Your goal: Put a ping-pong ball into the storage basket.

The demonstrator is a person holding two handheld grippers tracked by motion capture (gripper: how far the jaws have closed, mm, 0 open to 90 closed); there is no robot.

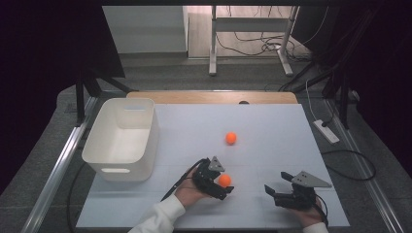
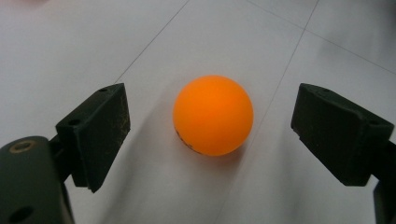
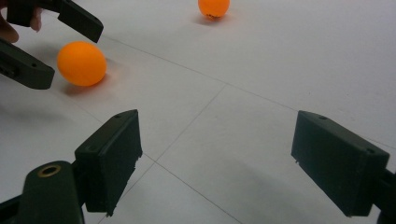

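Observation:
An orange ball (image 1: pixel 224 180) (image 2: pixel 213 115) lies on the white table sheet (image 1: pixel 272 145), between the jaws of my left gripper (image 1: pixel 226 179) (image 2: pixel 210 135). The jaws stand open on either side of it, with a gap on each side. A second orange ball (image 1: pixel 231 138) (image 3: pixel 214 7) rests farther back, near the sheet's middle. My right gripper (image 1: pixel 278 183) (image 3: pixel 233 158) is open over bare sheet at the front right, holding nothing. In the right gripper view the nearer ball (image 3: pixel 81 63) and the left gripper (image 3: pixel 51 46) around it show at the upper left.
A white plastic bin (image 1: pixel 119 138) with handle slots stands at the sheet's left side, its inside bare. A wooden tabletop edge (image 1: pixel 214 97) runs behind the sheet. Metal rails (image 1: pixel 58 165) flank the table, and a power strip (image 1: pixel 326 131) lies to the right.

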